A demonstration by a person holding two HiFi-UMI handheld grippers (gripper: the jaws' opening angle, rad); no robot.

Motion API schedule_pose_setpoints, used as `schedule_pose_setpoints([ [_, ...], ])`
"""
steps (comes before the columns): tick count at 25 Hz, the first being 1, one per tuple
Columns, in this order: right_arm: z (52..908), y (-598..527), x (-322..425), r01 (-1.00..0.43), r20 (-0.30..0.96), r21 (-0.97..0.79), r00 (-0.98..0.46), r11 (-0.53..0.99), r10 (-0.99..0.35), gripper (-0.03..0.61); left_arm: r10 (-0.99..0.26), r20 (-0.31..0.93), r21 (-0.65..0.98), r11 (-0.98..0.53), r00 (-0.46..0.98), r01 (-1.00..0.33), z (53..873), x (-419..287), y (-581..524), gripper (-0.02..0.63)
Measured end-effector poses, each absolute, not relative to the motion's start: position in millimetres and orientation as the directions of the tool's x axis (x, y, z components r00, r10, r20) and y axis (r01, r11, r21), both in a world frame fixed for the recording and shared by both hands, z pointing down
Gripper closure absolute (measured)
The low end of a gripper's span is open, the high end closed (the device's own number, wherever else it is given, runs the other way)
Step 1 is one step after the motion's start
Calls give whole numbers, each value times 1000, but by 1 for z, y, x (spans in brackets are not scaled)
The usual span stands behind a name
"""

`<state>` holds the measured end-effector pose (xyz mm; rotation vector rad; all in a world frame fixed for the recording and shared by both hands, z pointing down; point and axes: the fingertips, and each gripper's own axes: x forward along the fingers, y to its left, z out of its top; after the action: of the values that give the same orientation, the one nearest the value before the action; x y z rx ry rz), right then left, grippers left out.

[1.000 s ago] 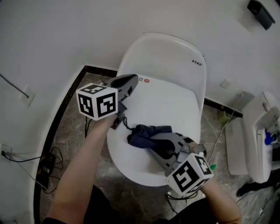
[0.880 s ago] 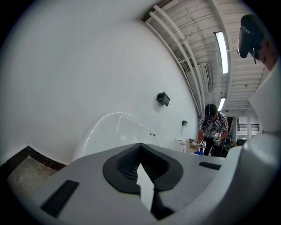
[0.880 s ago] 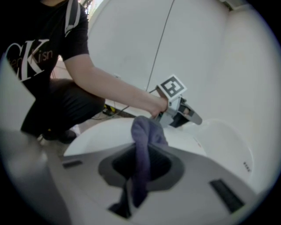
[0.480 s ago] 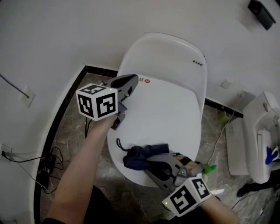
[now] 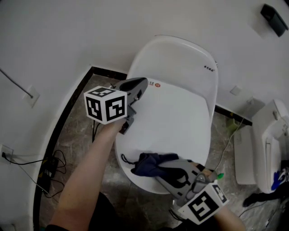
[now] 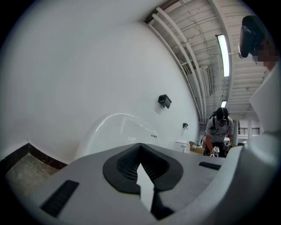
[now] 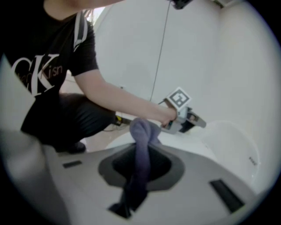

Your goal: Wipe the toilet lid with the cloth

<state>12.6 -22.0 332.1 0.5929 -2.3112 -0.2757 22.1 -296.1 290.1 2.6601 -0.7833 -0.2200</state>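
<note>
The white toilet lid (image 5: 178,113) is closed, in the middle of the head view. A dark blue cloth (image 5: 151,164) lies bunched on its front part. My right gripper (image 5: 159,169) is shut on the cloth, which hangs between the jaws in the right gripper view (image 7: 141,145). My left gripper (image 5: 139,86) hovers at the lid's left rear edge, shut with nothing between its jaws (image 6: 142,170). The right gripper view shows the left gripper (image 7: 192,120) beyond the cloth, and the lid (image 7: 226,140) to its right.
Cables and a black adapter (image 5: 47,169) lie on the marble floor at left, along a curved white wall. A white fixture (image 5: 267,144) stands to the right. A black box (image 5: 274,13) hangs on the wall. A person in a striped shirt (image 6: 218,131) stands far off.
My right gripper has dragged the cloth from the lid's middle toward its front edge. The left gripper has stayed where it was.
</note>
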Motion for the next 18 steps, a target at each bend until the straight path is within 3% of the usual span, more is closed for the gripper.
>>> schedule_pose_setpoints([
  [6, 306, -131, 50, -502, 550, 430, -514, 751, -658, 511, -587, -79, 465, -736, 805, -492, 300, -2, -311, 600],
  [18, 305, -320, 63, -468, 605, 585, -292, 662, -741, 511, -601, -99, 525, -709, 793, -471, 306, -13, -320, 600],
])
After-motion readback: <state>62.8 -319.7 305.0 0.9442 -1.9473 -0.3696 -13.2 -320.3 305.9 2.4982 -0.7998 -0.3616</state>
